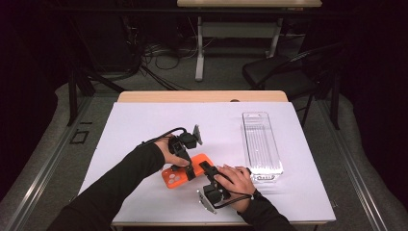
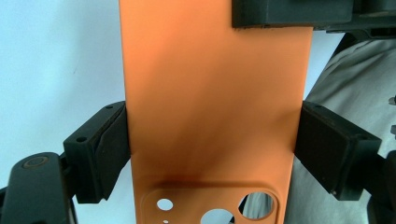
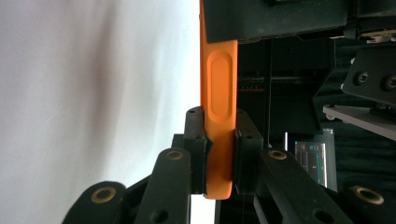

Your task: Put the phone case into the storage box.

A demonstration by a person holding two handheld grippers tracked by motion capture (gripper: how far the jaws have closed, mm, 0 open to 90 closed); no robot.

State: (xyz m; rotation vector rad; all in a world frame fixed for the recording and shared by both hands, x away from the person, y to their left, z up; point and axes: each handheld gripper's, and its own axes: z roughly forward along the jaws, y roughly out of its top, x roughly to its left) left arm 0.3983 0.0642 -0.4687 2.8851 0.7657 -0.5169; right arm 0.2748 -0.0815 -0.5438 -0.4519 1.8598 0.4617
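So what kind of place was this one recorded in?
Probably a lab or recording workspace: a table covered in white, cables tangled on the floor beyond it, a folding chair, dark surroundings. Both grippers clamp an orange phone case.

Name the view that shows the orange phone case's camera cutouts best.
The left gripper view: the orange phone case faces the lens, cutouts plain at its bottom. The high view shows them small, beside the left gripper. The right gripper view shows its edge, clamped by the right gripper.
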